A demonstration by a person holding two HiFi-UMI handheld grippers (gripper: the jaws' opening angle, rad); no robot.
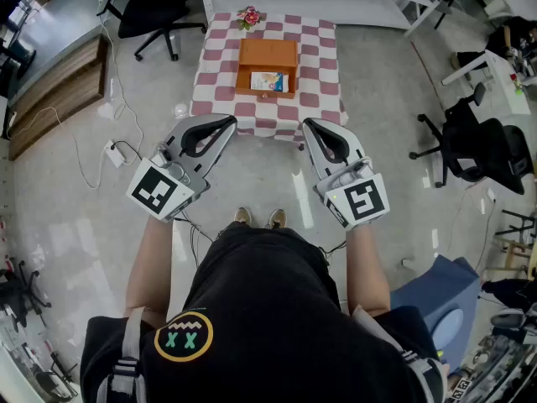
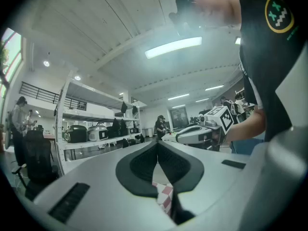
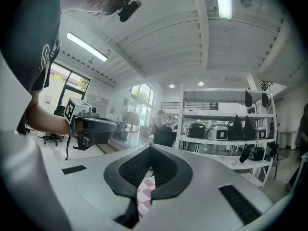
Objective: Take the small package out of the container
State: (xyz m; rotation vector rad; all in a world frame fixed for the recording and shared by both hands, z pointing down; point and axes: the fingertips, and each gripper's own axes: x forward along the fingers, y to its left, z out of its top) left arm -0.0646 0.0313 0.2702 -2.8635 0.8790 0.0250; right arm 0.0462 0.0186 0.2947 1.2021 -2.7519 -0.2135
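A small table with a pink-and-white checked cloth [image 1: 323,65] stands ahead of me. On it sits an open orange-brown container [image 1: 267,57], and a small pale package with blue print [image 1: 268,81] lies in its near part. My left gripper [image 1: 228,124] and right gripper [image 1: 308,125] are held level side by side over the floor, short of the table and apart from it. Both are shut with nothing between the fingers. In the left gripper view the jaws [image 2: 158,141] meet tip to tip; in the right gripper view [image 3: 150,147] they do too, with only checked cloth showing below.
A small bunch of flowers [image 1: 248,15] lies at the table's far edge. Black office chairs [image 1: 155,11] [image 1: 482,145] stand left and right. A power strip with cables [image 1: 116,151] lies on the floor at left. A wooden bench [image 1: 54,99] is further left, and shelves with appliances [image 3: 226,129] show in the right gripper view.
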